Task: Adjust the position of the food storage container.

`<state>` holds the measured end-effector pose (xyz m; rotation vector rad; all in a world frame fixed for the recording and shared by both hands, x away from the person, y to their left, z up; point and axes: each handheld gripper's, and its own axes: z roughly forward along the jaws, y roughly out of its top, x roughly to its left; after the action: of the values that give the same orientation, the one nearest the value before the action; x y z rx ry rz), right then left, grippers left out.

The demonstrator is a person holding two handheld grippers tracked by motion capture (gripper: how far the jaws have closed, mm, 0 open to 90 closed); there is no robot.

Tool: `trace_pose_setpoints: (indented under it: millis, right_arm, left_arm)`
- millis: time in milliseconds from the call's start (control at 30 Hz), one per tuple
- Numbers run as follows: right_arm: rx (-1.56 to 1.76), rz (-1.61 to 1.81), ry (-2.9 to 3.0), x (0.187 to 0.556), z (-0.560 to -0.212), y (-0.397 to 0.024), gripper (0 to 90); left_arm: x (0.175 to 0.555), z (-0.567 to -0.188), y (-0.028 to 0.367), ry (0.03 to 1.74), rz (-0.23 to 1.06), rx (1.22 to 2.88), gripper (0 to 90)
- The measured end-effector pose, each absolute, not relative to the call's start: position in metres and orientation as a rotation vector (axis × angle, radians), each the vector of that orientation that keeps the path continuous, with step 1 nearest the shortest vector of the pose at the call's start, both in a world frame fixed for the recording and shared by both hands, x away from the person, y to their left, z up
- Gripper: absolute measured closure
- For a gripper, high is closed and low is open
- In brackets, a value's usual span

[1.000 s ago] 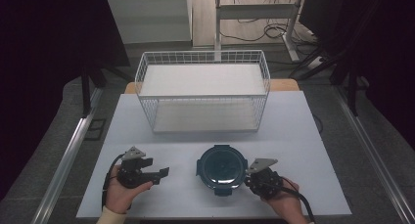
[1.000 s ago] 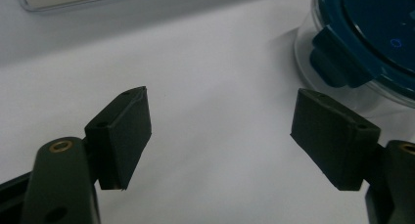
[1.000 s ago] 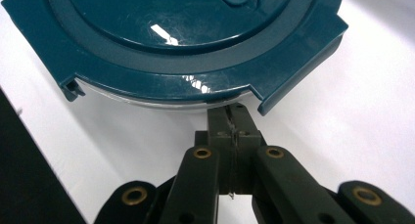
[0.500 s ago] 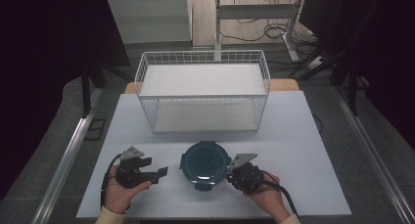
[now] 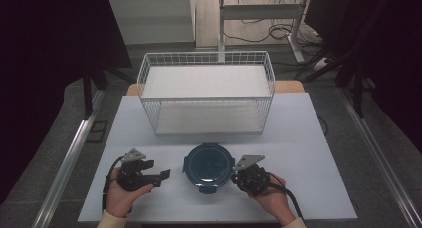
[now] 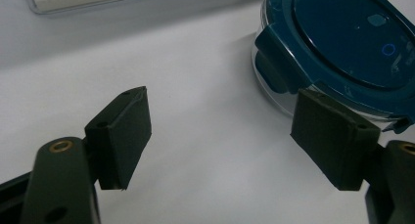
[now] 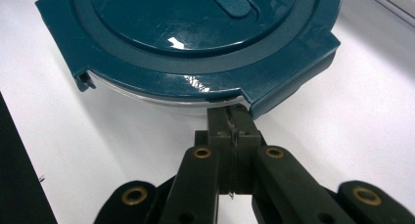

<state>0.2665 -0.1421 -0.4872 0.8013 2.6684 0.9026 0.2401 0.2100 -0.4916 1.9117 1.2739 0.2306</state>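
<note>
Your right gripper (image 5: 235,172), jaws pressed together, has pushed the round container (image 5: 209,166) toward 9 o'clock; it now lies near your spread left gripper (image 5: 165,176), ready for grasping.

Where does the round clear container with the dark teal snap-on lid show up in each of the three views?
High view: round clear container with the dark teal snap-on lid at bottom centre, between both grippers.
Left gripper view: upper right, beyond the open jaws.
Right gripper view: across the top, its rim against the shut jaw tips.
Shared landmark: white tabletop; the container's lid clips.
</note>
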Motion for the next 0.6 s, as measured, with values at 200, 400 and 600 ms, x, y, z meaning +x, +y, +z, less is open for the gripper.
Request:
trace_pose_setpoints:
  millis: [200,400,600]
  right_arm:
    - [0.795,0.9,2.67,0.267,-0.487,-0.142,89.8]
    - [0.801,0.926,2.661,0.266,-0.485,-0.146,89.7]
    - [0.84,1.09,2.567,0.261,-0.461,-0.171,89.1]
  left_arm:
    - [0.24,-0.491,0.209,1.271,0.229,1.91,22.8]
    - [0.239,-0.489,0.21,1.268,0.228,1.902,22.1]
    - [0.238,-0.487,0.216,1.28,0.244,1.862,22.2]
